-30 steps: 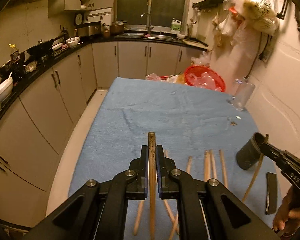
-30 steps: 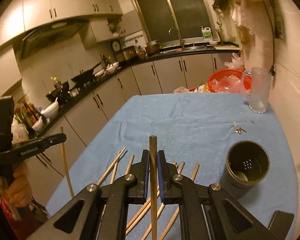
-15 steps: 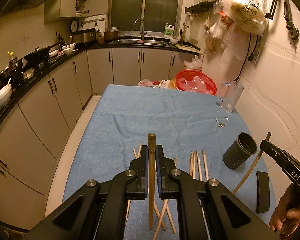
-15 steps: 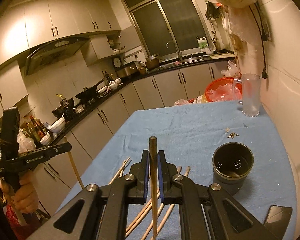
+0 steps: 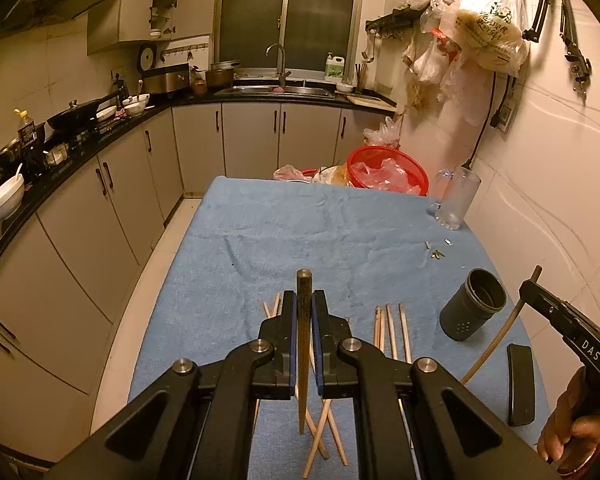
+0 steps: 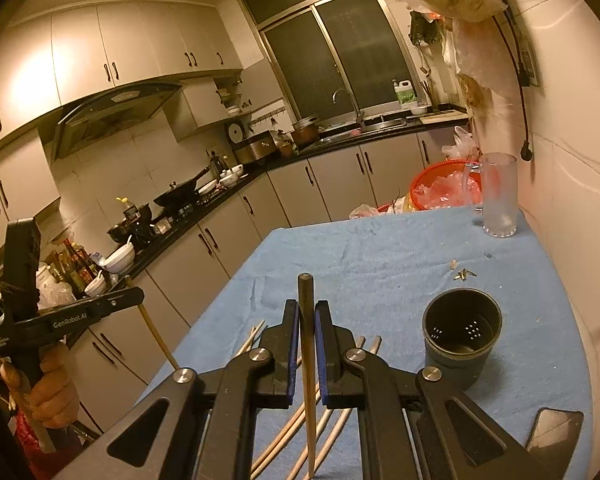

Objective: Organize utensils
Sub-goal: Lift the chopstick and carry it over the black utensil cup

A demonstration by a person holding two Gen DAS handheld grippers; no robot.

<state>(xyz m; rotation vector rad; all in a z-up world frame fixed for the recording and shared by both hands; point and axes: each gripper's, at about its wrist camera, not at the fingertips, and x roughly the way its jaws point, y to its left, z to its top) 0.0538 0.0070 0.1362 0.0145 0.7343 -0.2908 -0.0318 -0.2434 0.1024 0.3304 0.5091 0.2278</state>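
Blue-clothed kitchen tabletop point(image 5: 300, 232) holds loose wooden chopsticks point(image 5: 392, 328) beside a dark cylindrical holder point(image 6: 462, 332). Left gripper point(image 5: 304, 312), lettered "GenRobot.AI", and right gripper point(image 6: 307, 320), lettered "DAS", each clamp one chopstick.

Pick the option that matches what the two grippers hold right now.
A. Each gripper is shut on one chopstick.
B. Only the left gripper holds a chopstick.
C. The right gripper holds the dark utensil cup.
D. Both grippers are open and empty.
A. The left gripper clamps one chopstick between its jaws, the right gripper clamps another chopstick, and the dark utensil cup stands free on the blue cloth.
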